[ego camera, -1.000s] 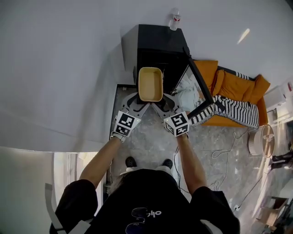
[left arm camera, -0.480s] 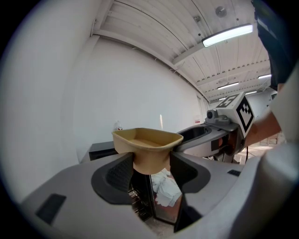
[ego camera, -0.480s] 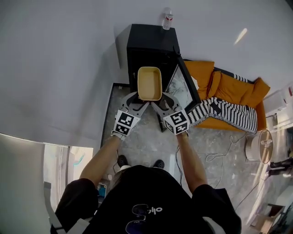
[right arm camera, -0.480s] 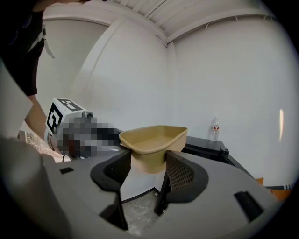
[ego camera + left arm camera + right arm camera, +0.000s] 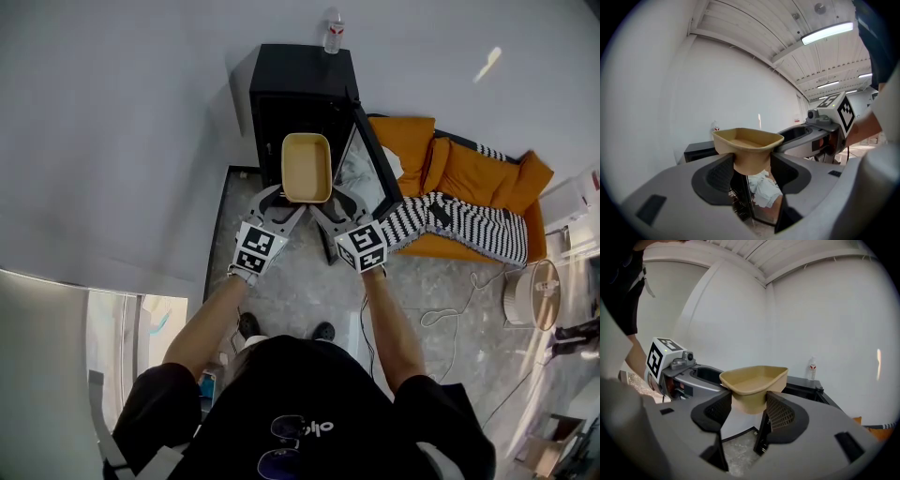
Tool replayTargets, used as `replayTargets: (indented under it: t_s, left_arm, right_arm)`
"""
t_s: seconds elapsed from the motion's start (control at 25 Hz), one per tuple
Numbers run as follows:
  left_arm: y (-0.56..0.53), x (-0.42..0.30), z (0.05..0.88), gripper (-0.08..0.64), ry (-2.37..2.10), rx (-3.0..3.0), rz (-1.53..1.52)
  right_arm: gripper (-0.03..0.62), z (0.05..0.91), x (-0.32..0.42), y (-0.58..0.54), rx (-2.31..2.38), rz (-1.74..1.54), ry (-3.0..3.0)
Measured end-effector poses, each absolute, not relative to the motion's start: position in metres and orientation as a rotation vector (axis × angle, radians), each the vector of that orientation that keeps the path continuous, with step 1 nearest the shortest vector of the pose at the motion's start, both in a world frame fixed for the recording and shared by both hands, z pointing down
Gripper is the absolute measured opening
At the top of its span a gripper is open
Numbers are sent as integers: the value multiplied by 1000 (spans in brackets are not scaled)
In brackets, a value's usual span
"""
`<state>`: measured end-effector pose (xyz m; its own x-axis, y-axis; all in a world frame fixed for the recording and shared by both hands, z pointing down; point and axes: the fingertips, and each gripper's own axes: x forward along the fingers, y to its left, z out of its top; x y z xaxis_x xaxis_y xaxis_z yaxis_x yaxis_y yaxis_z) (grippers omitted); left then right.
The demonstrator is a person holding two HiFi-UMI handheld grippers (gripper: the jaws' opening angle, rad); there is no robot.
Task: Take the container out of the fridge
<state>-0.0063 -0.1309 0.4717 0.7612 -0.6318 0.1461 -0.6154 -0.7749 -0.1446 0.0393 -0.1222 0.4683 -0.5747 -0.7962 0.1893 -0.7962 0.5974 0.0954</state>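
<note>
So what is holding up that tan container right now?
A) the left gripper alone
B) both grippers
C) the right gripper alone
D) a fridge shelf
B: the left gripper and the right gripper each have their jaws clamped on the near end of the tan container, held in the air in front of the open black fridge.

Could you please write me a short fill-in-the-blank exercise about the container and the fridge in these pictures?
1. The tan container is clamped by the left gripper and the right gripper, so ____ grippers hold it.
2. The door of the black fridge stands ____.
3. A bottle stands on ____ of the fridge.
4. Seen from above, the container is ____ inside.

Missing words: both; open; top; empty.
</note>
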Motion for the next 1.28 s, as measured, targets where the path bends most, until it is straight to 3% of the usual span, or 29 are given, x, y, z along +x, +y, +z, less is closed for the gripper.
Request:
replayTargets:
  t_s: [1.28]
  left_arm:
    - [-110,-10,472,244,1001,-2864,-302]
  right_arm:
    - [233,464,36,-100,1353,-25,-2593]
